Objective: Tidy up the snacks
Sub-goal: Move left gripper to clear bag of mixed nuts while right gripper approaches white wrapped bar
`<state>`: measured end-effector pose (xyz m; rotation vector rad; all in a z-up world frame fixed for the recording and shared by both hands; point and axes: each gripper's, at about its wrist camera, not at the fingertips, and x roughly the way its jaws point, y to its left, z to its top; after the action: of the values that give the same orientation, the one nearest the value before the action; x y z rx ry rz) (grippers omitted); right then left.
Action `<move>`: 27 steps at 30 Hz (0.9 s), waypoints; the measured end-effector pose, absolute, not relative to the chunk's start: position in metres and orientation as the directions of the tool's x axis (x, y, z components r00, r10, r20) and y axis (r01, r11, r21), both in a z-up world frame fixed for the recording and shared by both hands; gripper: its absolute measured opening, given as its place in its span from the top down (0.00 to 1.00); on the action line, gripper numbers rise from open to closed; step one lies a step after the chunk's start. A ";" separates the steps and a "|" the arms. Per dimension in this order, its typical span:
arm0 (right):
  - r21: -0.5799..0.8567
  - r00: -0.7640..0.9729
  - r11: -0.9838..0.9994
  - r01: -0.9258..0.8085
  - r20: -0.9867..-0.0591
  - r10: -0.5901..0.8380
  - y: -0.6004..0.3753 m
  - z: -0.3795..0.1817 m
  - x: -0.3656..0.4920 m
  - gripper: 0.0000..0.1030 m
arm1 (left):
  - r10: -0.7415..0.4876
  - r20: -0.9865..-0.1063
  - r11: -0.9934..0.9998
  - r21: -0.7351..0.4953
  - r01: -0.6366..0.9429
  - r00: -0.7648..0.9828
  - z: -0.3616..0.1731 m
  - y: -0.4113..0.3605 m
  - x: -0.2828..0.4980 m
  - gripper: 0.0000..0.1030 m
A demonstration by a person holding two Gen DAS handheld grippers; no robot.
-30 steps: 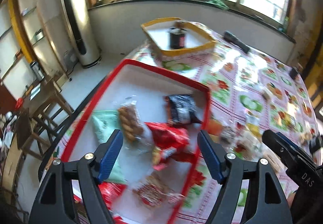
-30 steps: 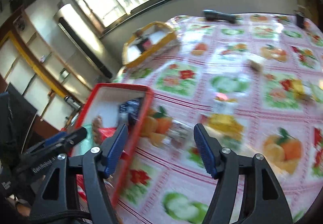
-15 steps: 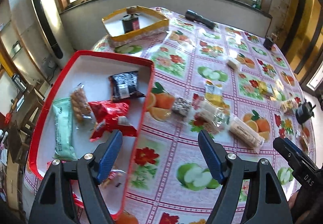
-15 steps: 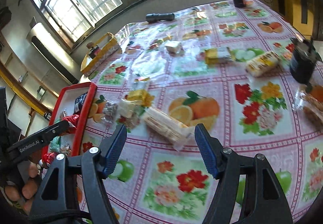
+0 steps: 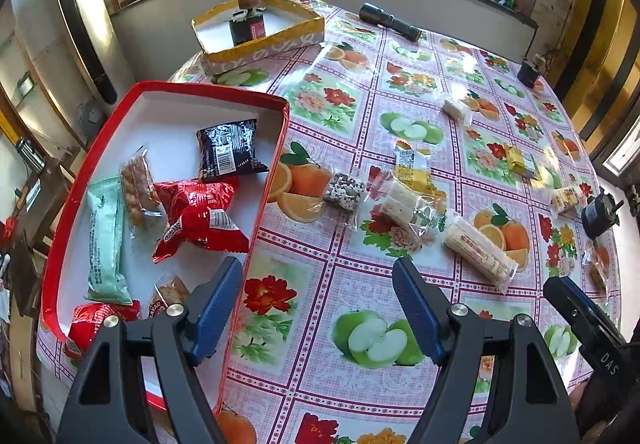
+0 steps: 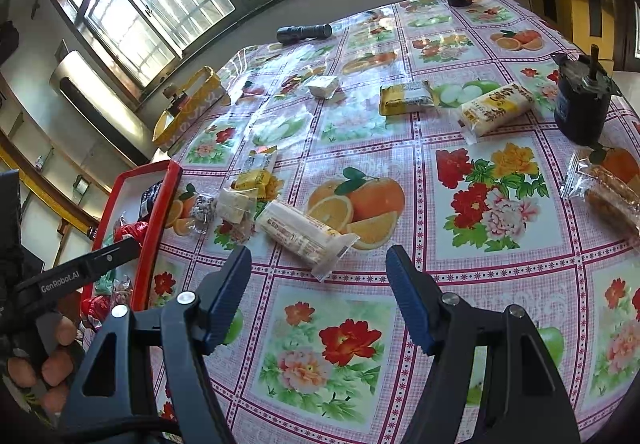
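Your left gripper (image 5: 318, 300) hangs over the surface (image 5: 400, 384) with its blue fingers (image 5: 216, 304) apart and nothing between them; the left one sits above the near rim of the red tray (image 5: 268, 179). Inside that tray lie a black packet (image 5: 230, 149), a crinkled red packet (image 5: 198, 217), a pale green bar (image 5: 105, 240) and a clear bag of nuts (image 5: 138, 185). Your right gripper (image 6: 318, 272) also stands with its fingers spread and empty, just short of a long white wrapped roll (image 6: 306, 234) lying on the flowered cloth. Beside the roll, toward the tray, a small cluster of loose snacks waits: a dark speckled bar (image 5: 345, 191), a clear-wrapped white bar (image 5: 402, 203) and a yellow packet (image 5: 414, 171). Farther off lie another yellow packet (image 6: 406, 97), a yellow-and-white roll (image 6: 496, 109) and a yellow box (image 5: 258, 29) holding a dark jar.
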<state>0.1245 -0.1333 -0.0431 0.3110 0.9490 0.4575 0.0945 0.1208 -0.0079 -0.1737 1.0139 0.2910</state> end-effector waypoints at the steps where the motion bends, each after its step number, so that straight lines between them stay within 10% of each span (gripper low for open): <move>1: 0.449 0.496 0.860 -0.241 -0.705 0.507 -0.133 -0.044 0.125 0.32 | 0.152 -0.857 0.948 -0.014 -0.317 0.493 -0.009 0.121 0.095 0.25; 27: 0.284 0.401 0.841 -0.461 -0.778 0.483 -0.080 -0.059 0.165 0.32 | 0.158 -0.889 0.955 0.028 -0.294 0.429 -0.049 0.131 0.159 0.25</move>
<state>0.1646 -0.0801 -0.0592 0.0246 0.9924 0.5966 0.1592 0.1310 -0.0486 -0.1388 1.0923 0.2831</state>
